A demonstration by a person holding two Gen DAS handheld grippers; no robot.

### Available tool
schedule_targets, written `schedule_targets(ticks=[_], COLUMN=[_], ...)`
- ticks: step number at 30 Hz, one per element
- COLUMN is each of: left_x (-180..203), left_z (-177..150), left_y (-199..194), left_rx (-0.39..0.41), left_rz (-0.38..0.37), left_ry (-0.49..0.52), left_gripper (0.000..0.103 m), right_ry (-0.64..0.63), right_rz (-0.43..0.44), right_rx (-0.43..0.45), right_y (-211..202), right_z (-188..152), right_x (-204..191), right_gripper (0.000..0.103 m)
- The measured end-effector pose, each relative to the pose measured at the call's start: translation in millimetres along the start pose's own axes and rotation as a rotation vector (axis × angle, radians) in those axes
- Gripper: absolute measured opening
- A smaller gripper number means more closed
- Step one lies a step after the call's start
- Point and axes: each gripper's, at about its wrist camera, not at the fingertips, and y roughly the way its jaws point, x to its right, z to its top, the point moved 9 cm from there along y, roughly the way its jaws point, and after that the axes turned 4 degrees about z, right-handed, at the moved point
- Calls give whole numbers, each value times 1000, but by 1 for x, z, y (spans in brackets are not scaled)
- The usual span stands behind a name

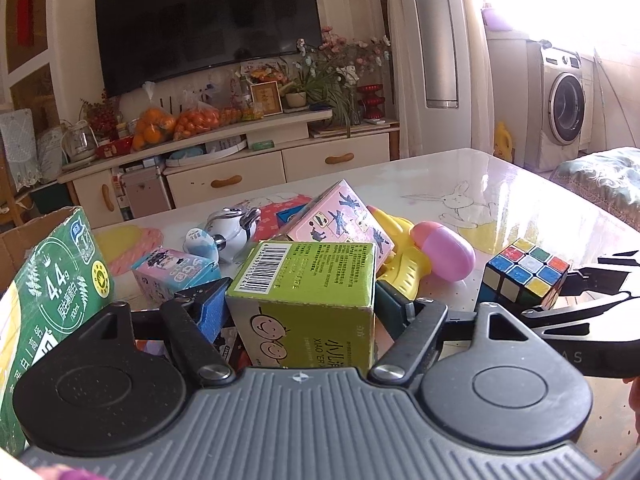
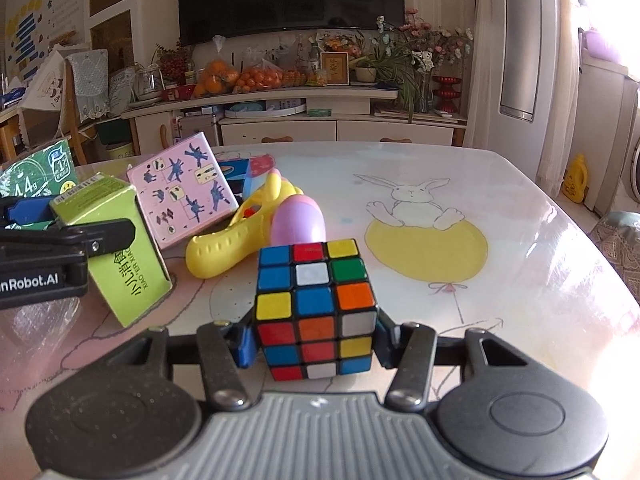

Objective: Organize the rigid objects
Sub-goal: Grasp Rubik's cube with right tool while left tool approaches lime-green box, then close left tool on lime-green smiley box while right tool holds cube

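My left gripper [image 1: 304,300] is shut on a lime green carton [image 1: 308,300], its blue pads pressed on both sides; the carton also shows in the right wrist view [image 2: 116,248], tilted and held above the table. My right gripper [image 2: 316,344] is shut on a Rubik's cube [image 2: 316,308], which also shows in the left wrist view [image 1: 524,276]. A pink box with airplane pictures [image 1: 340,220] [image 2: 184,196], a yellow toy gun [image 2: 244,236] and a pink-purple egg [image 2: 298,220] lie on the table behind.
A cardboard box holding a green milk carton [image 1: 52,292] stands at the left. A small blue-pink box [image 1: 176,272] and a white toy [image 1: 228,228] lie farther back. The table [image 2: 500,248] has a bunny print under glossy plastic. A TV cabinet stands beyond.
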Motion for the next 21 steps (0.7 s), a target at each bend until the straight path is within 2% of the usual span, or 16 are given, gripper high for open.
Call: schedule_targets(ticks=[21], left_x=[-5], left_z=[2], left_y=[-7], left_rx=[-71], left_rz=[-38], left_ry=[-124], left_gripper=[91], right_ry=[-29], right_rz=[34], right_rx=[17], right_y=[0], right_z=[-1], right_x=[-31], right_gripper=[52])
